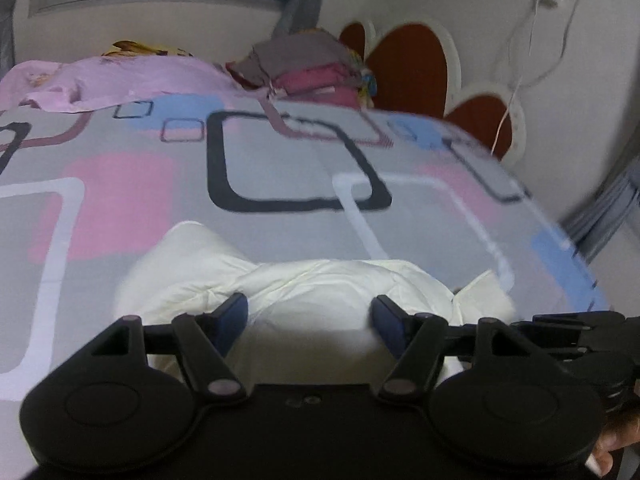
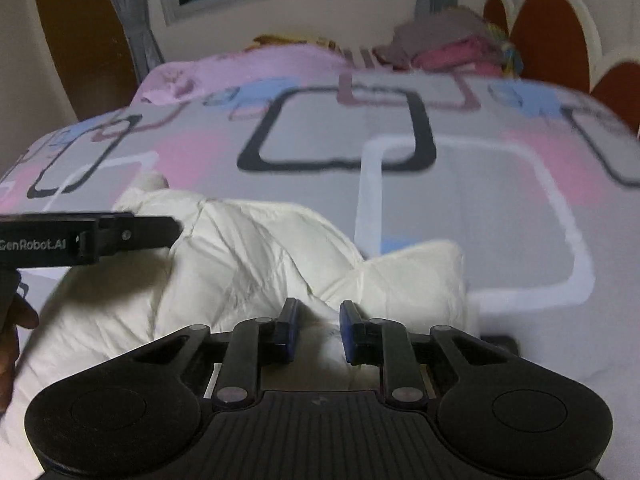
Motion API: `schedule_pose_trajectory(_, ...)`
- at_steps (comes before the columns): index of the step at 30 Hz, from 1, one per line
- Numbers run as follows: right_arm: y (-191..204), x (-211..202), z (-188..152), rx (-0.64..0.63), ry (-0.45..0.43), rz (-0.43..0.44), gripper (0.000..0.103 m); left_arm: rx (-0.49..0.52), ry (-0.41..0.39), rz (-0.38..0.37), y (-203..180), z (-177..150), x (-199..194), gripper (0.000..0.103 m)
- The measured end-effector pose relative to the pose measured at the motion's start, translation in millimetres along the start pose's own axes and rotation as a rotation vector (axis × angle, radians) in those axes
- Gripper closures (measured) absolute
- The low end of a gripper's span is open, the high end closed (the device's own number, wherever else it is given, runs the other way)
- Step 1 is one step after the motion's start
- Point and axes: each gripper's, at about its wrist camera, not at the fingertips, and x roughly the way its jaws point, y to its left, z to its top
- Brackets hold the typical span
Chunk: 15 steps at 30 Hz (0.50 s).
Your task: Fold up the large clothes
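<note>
A crumpled cream-white cloth garment lies bunched at the near edge of a bed with grey, pink and blue squares, bare bedspread beyond, under the left gripper, fingers wide apart, and the right gripper, fingers narrowly apart, gripping nothing.

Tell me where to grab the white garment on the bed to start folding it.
Probably the white garment is best pinched at its free corner that juts right onto the bedspread, approached from the near side; it lies flat and clear of the bunched middle.
</note>
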Motion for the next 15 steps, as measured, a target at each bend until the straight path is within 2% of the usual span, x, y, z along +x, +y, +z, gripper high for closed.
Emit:
schedule_pose_trajectory(7,-21,21,-20,0.112,-0.029,0.063,0.082,0.060,0.032,0.093,-15,-12,24,0.030)
schedule_pose_trajectory(11,-17,14,-29,0.102,-0.069,0.054,0.082,0.097,0.024,0.126,-21,-19,28,0.029)
schedule_pose_trajectory(15,-10,11,-16,0.040,-0.014,0.034,0.081,0.166,0.060,0.138,-31,-14,21,0.029)
